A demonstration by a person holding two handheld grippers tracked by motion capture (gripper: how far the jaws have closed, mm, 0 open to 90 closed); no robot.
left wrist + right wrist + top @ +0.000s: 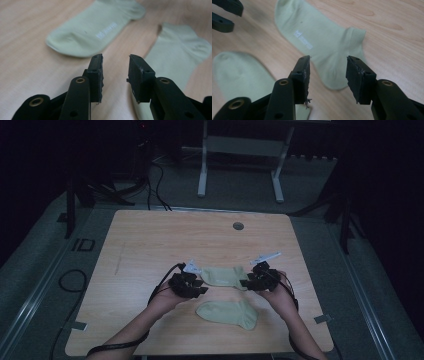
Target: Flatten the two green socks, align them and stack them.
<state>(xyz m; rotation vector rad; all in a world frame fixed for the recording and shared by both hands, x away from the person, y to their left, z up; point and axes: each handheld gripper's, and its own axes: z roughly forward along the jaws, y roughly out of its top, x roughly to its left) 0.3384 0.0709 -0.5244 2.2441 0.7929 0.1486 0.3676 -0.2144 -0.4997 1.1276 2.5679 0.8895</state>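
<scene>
Two pale green socks lie flat on the wooden table (pixel 150 235), the far sock (pixel 223 276) between the left gripper (pixel 199 286) and the right gripper (pixel 246 283), the near sock (pixel 227 314) just below. Both grippers hover, jaws parted and empty. The knit looks light and limp (likely to sag), so cuff and toe seem the best holds. The gripper views reveal white lettering on the far sock.

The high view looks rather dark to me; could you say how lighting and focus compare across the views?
High view: dim, surroundings nearly black, wooden table lit. Left gripper view: bright, far sock soft. Right gripper view: bright, printed sock fairly sharp.
</scene>
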